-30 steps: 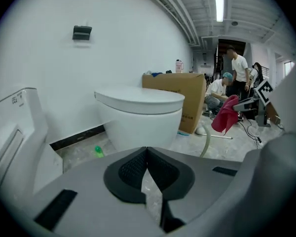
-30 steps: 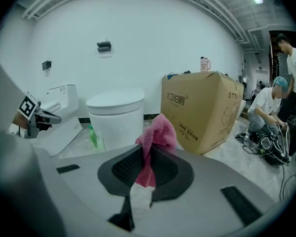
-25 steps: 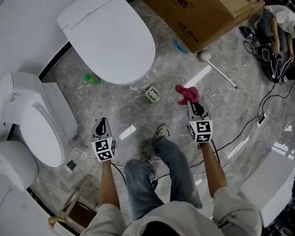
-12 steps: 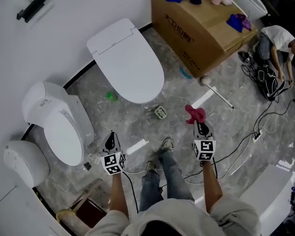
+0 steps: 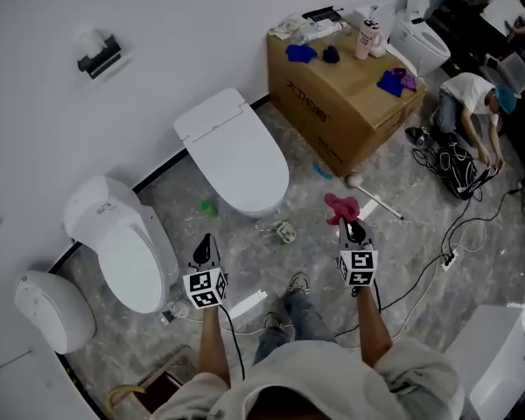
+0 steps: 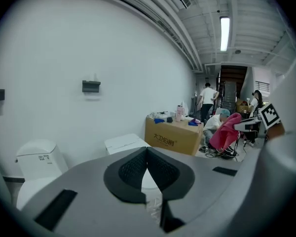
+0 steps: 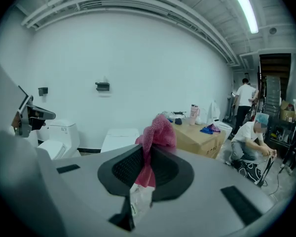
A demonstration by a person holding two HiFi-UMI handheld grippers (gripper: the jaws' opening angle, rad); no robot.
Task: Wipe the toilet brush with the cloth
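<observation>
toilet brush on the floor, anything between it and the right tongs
Nothing visible: only grey marble floor lies between the white long-handled toilet brush and the right tongs, which are shut on the pink knitted cloth.

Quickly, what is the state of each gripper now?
Left gripper: closed, holding nothing.
Right gripper: closed on the cloth.

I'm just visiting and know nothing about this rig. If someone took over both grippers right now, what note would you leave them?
Left gripper: jaws together, empty.
Right gripper: shut on the crumpled pink cloth.
The white long-handled toilet brush lies on the grey marble floor, ahead of the right gripper, near the brown cardboard box.
Done: cloth in hand.
Left: pick up the brush and wipe it.
</observation>
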